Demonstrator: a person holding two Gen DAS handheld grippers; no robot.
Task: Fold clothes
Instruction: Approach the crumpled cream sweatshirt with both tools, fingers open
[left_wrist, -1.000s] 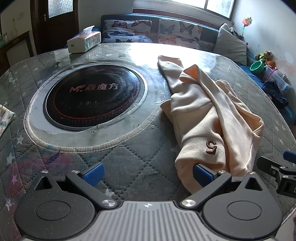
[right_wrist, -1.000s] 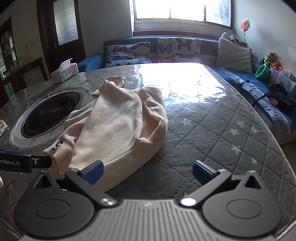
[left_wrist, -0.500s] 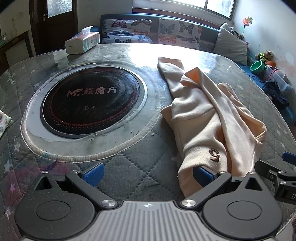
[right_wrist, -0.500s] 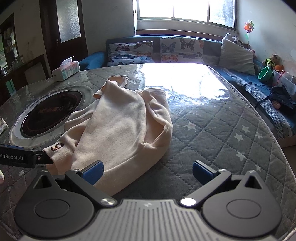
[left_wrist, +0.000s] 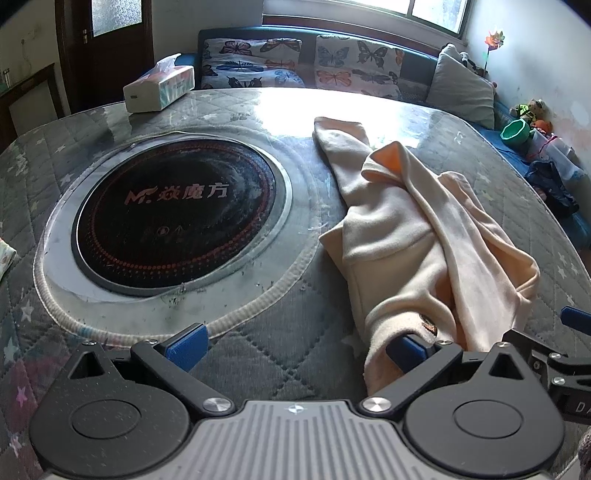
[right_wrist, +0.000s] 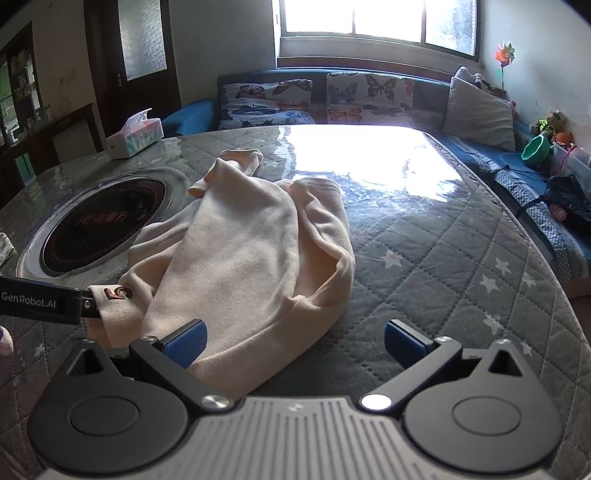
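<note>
Your left gripper sat with its fingers spread wide apart, gripping nothing, though its right blue pad was pressed up against the near hem of the sweatshirt, just beside the stitched number 5. Your right gripper was likewise wide open and empty, its left pad touching the sweatshirt's near edge and its other pad over the bare quilted table cover. The sweatshirt, cream-coloured, lay crumpled in a long heap on the table, just to the right of the round black cooktop set into the table, with one sleeve reaching away from you toward the sofa. A tissue box stood on the table beyond the cooktop, well apart from the sweatshirt. Butterfly-print cushions lined the sofa behind the table, and a green bowl sat far off to the sweatshirt's right.
</note>
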